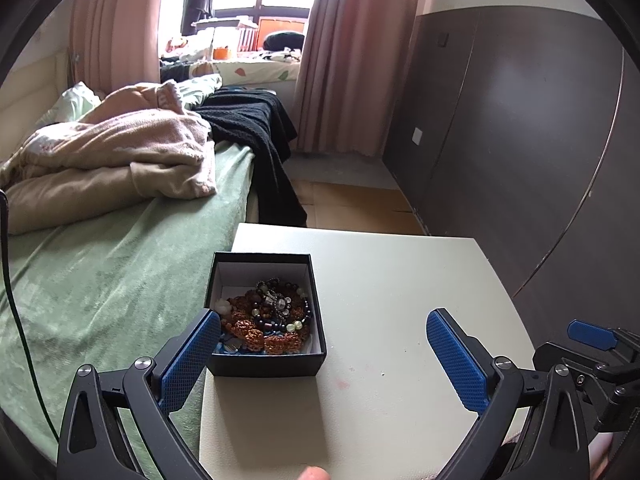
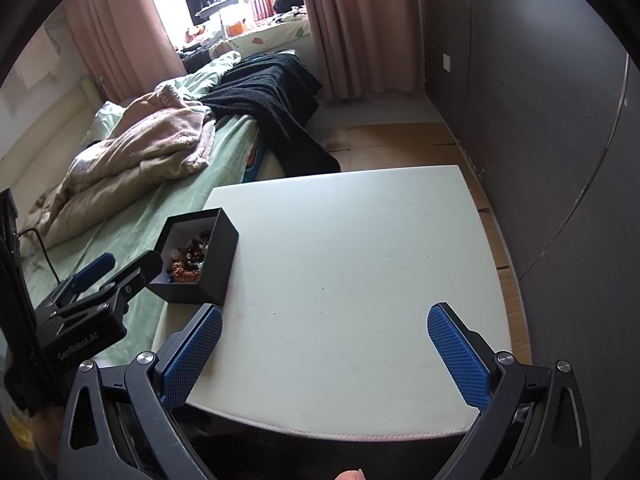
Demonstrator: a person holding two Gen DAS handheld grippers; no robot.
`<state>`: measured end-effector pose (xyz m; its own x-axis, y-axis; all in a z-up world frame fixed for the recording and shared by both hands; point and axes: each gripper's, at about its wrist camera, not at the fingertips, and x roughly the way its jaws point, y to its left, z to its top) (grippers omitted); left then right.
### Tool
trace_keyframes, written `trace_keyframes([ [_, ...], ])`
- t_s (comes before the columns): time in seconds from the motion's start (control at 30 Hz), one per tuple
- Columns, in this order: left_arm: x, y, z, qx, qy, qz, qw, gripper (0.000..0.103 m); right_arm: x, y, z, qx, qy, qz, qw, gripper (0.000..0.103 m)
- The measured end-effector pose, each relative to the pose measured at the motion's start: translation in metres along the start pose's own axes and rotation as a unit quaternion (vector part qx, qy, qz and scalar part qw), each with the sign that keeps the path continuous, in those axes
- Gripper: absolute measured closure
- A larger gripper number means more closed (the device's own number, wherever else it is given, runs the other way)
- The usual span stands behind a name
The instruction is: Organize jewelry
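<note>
A small black box (image 1: pixel 267 363) with a white lining stands open at the left edge of the white table (image 1: pixel 392 288). It holds a heap of jewelry (image 1: pixel 267 320): orange crocheted pieces, dark bead strings and pale beads. My left gripper (image 1: pixel 324 344) is open and empty, just in front of the box, its left finger beside the box's near left corner. In the right wrist view the box (image 2: pixel 216 264) sits at the left, the jewelry (image 2: pixel 188 260) inside. My right gripper (image 2: pixel 325 344) is open and empty over the bare tabletop (image 2: pixel 360 248).
A bed with a green sheet (image 1: pixel 100 272), a pink blanket (image 1: pixel 112 152) and a black knit throw (image 1: pixel 256 128) runs along the table's left side. A dark wardrobe (image 1: pixel 520 120) stands to the right. Wood floor (image 1: pixel 352 204) lies beyond the table.
</note>
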<state>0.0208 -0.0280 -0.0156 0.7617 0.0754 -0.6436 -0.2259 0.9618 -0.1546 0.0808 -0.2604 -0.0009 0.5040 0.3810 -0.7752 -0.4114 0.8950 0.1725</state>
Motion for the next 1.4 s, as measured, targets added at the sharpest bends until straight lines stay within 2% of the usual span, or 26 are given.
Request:
trace_keyframes([
  [0.6,-0.004,-0.003,0.0,0.003,-0.011,0.008,0.9999,0.0,-0.007,-0.011,0.0,0.023,-0.009,0.0,1.0,0.0],
  [1.4,-0.006,-0.006,0.001,0.004,-0.014,0.007,0.9999,0.0,-0.003,-0.015,-0.001,0.023,-0.006,-0.004,1.0,0.0],
])
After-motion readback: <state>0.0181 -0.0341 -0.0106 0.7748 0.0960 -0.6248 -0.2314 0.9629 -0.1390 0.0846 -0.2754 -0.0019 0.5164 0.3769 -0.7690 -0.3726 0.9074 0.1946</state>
